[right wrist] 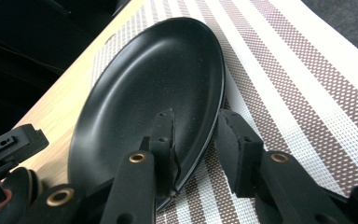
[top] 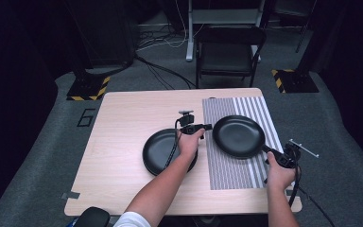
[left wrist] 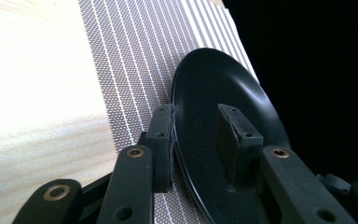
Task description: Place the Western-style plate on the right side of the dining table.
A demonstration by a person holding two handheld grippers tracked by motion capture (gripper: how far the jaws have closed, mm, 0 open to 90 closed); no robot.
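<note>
Black plate [top: 238, 136] flat on striped mat [top: 227, 170]

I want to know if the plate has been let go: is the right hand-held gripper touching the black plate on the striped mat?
Touching. In the right gripper view, one pad rests against the black plate inside its rim; the other stands off over the striped mat.

Wooden table [top: 123, 123] bearing striped mat [top: 231, 175], black plate [top: 156, 151].

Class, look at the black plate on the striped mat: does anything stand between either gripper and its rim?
Nothing visible does. The left gripper and right gripper each straddle the rim of the black plate on the striped mat, pads slightly apart from it.
</note>
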